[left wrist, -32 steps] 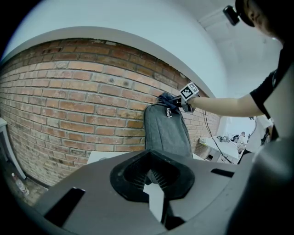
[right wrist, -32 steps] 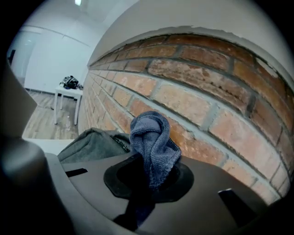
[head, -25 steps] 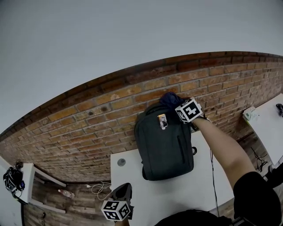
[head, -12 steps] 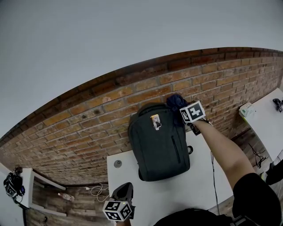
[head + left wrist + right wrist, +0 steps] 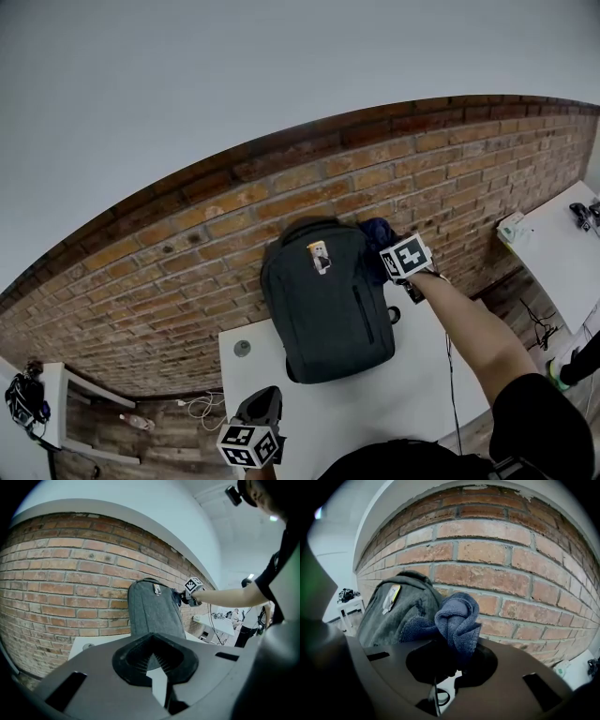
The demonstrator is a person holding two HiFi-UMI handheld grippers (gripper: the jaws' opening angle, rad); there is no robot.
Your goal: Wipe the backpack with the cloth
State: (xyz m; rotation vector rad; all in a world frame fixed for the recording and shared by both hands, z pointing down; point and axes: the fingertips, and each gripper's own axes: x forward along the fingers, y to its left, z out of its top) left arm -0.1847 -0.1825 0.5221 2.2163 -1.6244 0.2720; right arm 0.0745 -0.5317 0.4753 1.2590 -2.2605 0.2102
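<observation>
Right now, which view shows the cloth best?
Right gripper view: the blue cloth fills the centre, bunched in the right gripper beside the backpack. Head view shows a small bundle; left gripper view, a distant speck.

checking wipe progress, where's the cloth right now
In the head view the blue cloth sits in the right gripper at the backpack's upper right corner, beside the brick wall.

The person wears a black short sleeve (image 5: 531, 405) and a small black camera (image 5: 233, 494) on the head. The left gripper (image 5: 265, 401) and right gripper (image 5: 388, 251) have dark grey matte shells with cut slots. The left one shows ribbed pads (image 5: 140, 663). Each bears a white cube printed with black square markers. A thin dark cable (image 5: 450, 361) trails from the right gripper.
</observation>
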